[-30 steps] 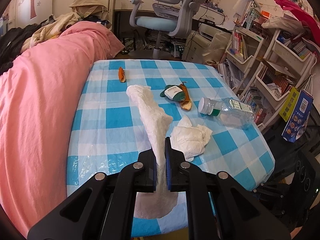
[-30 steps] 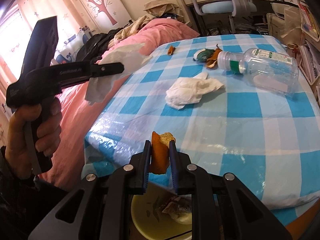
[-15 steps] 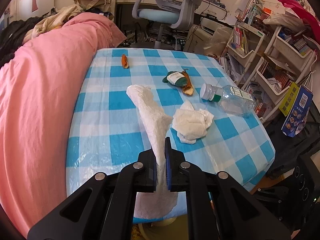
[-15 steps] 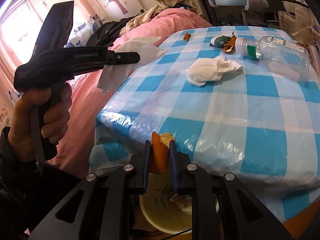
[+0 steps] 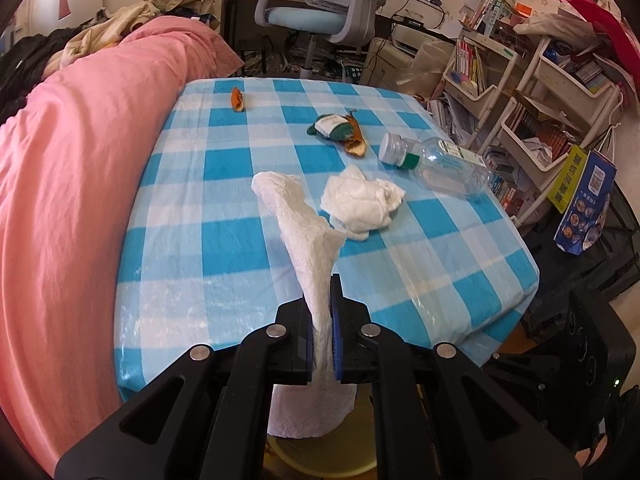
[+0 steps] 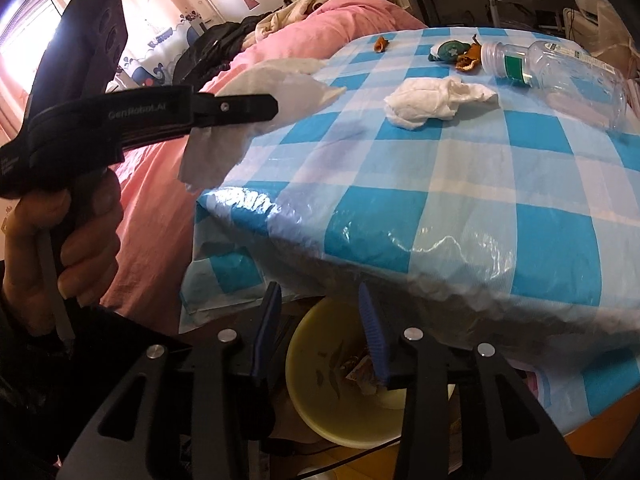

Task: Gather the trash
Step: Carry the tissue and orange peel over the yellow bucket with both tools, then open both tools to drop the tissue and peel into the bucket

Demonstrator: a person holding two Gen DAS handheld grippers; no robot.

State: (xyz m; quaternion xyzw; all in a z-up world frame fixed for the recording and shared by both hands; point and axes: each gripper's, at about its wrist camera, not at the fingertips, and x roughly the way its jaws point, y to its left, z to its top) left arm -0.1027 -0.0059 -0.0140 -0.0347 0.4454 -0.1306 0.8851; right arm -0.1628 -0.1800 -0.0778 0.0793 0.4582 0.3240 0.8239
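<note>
My left gripper [image 5: 320, 312] is shut on a long white tissue [image 5: 308, 240], which hangs down past the table's near edge over a yellow bin [image 5: 320, 458]. From the right wrist view, that left gripper [image 6: 240, 108] is held by a hand [image 6: 80, 240], and the tissue [image 6: 280, 92] sticks out of it. My right gripper [image 6: 319, 300] hovers above the yellow bin [image 6: 316, 400]; its jaws are opening with nothing between them. On the checked table [image 5: 224, 240] lie a crumpled tissue [image 5: 362, 204], a plastic bottle [image 5: 440, 160], a green wrapper [image 5: 332, 128] and two orange peels [image 5: 237, 100].
A pink bedcover [image 5: 72, 200] runs along the table's left side. Shelves with books [image 5: 520, 92] and a blue carton [image 5: 584, 208] stand to the right. An office chair [image 5: 320, 12] is behind the table. Scraps lie inside the bin [image 6: 360, 368].
The right jaws have spread apart and the orange peel they held is gone from between them. The left gripper has drawn back with the tissue toward the table's near edge.
</note>
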